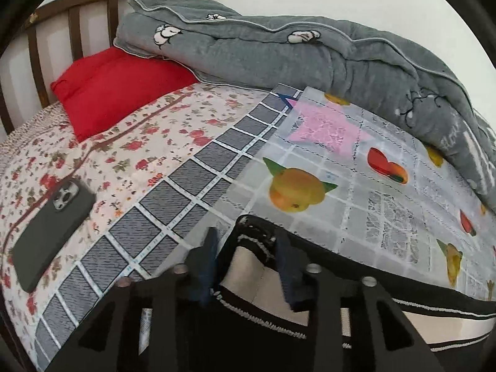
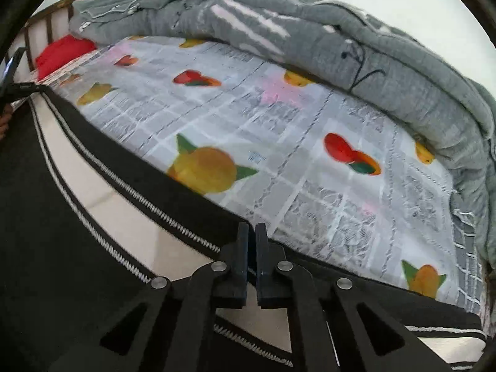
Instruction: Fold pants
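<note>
in the left wrist view, going left to right, a dark phone (image 1: 51,232) is being borne face down on the floral sheet (image 1: 130,155), a red pillow (image 1: 121,93) is being propped near the wooden headboard (image 1: 71,18), and a fruit-printed cloth (image 1: 356,186) is being spread beneath a rumpled grey blanket (image 1: 310,59). the black pants (image 1: 248,334), trimmed with a cream stripe and white stitching, are being laid along the near edge of that cloth. the left gripper (image 1: 248,248) is being held partly apart, with the end of the pants lying between its fingers; whether the pads are pressing cannot be told. in the right wrist view the pants (image 2: 77,217) are being stretched from the left edge across to the lower right, and the right gripper (image 2: 251,241) is being kept nearly closed, pinched on the black edge of the pants.
</note>
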`<state>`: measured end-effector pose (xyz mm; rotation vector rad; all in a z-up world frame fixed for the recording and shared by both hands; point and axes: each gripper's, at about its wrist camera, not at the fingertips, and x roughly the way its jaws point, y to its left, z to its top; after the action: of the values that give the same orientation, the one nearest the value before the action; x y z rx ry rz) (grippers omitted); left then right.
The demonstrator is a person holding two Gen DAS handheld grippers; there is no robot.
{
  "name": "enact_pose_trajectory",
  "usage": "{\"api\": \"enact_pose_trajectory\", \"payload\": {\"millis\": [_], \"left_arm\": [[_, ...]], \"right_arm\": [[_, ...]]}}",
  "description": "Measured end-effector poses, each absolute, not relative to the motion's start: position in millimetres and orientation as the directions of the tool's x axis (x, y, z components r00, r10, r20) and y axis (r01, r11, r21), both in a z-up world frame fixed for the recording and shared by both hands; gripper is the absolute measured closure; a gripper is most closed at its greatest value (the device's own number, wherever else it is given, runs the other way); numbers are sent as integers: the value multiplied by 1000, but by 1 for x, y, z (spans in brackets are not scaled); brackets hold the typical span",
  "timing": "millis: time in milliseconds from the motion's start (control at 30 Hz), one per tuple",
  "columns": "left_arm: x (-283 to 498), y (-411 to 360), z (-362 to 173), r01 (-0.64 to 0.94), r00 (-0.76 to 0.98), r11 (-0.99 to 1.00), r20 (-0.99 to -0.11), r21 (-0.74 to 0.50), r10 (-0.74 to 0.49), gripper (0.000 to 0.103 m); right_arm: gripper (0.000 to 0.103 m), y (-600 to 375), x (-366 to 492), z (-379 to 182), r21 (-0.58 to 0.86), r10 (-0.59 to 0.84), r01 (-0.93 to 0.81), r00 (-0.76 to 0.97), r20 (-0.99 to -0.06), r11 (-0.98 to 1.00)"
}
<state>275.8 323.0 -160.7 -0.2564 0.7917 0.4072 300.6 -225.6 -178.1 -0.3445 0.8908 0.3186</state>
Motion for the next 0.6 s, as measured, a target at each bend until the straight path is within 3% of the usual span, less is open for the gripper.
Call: {"api": "enact_pose_trajectory", "payload": {"millis": [33, 100, 200, 400, 600], "left_arm": [[274, 324, -160, -457, 627, 887, -732, -70, 266, 52], [267, 325, -157, -464, 621, 882, -740, -83, 258, 51], [255, 325, -154, -450, 633, 886, -739, -110, 230, 51], [238, 310, -143, -436, 667, 890, -711, -132, 222, 51], [216, 289, -135, -418, 666, 901, -714, -118, 216, 51]], "right_arm": [[87, -228, 302, -174, -155, 111, -379, 595, -796, 912], [73, -239, 297, -166, -169, 83, -340, 617, -783, 925], [62, -279, 275, -144, -203, 1, -209, 700, -714, 957], [61, -375, 263, -138, -245, -256, 110, 650, -715, 963], [61, -391, 282, -154, -205, -265, 168, 588, -764, 964]]}}
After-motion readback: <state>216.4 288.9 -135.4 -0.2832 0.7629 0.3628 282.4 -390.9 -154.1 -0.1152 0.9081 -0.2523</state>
